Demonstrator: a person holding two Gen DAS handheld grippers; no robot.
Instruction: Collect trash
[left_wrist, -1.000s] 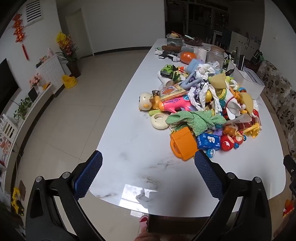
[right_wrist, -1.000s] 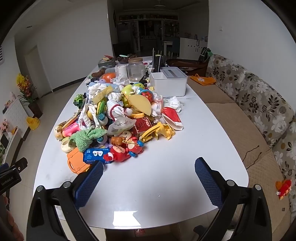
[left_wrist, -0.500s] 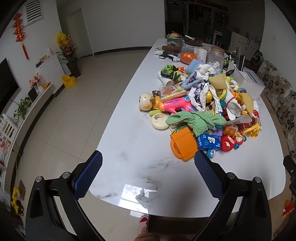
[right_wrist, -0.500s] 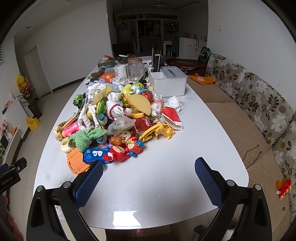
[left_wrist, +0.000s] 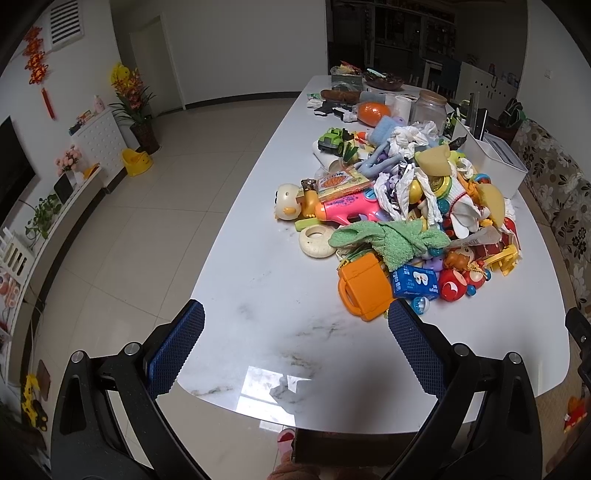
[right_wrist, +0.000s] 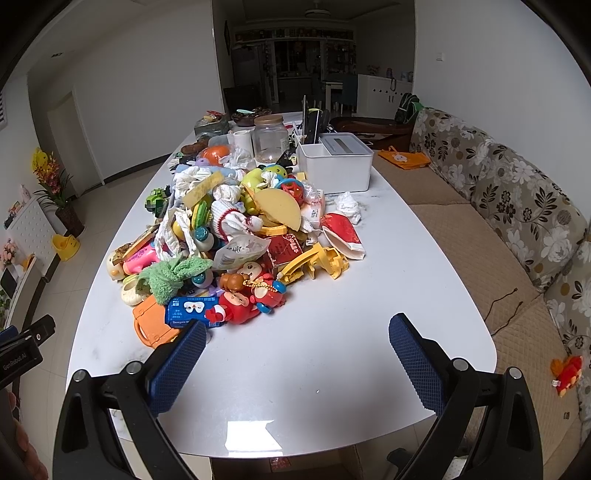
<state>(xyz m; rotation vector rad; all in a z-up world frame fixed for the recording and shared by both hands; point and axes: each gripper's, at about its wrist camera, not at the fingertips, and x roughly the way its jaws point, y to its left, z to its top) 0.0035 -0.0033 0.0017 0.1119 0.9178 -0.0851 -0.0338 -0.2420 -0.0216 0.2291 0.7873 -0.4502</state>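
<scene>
A heap of toys, wrappers and crumpled paper (left_wrist: 406, 206) (right_wrist: 236, 229) covers the middle of a white marble table (left_wrist: 266, 295) (right_wrist: 332, 332). Crumpled white tissues (right_wrist: 349, 206) (left_wrist: 410, 138), a red and white wrapper (right_wrist: 343, 236) and a blue box (left_wrist: 415, 282) (right_wrist: 188, 310) lie in and around it. My left gripper (left_wrist: 295, 328) is open above the table's near end, short of an orange toy case (left_wrist: 364, 286). My right gripper (right_wrist: 297, 339) is open too, over bare table before the heap. Neither holds anything.
A white storage box (right_wrist: 334, 166) and a glass jar (right_wrist: 270, 138) stand behind the heap. A floral sofa (right_wrist: 517, 206) runs along the table's right side. Tiled floor (left_wrist: 147, 206) lies to the left, with a low cabinet and flower pot by the wall.
Both grippers have edged slightly closer to the heap. They stay open and nothing on the table has moved.
</scene>
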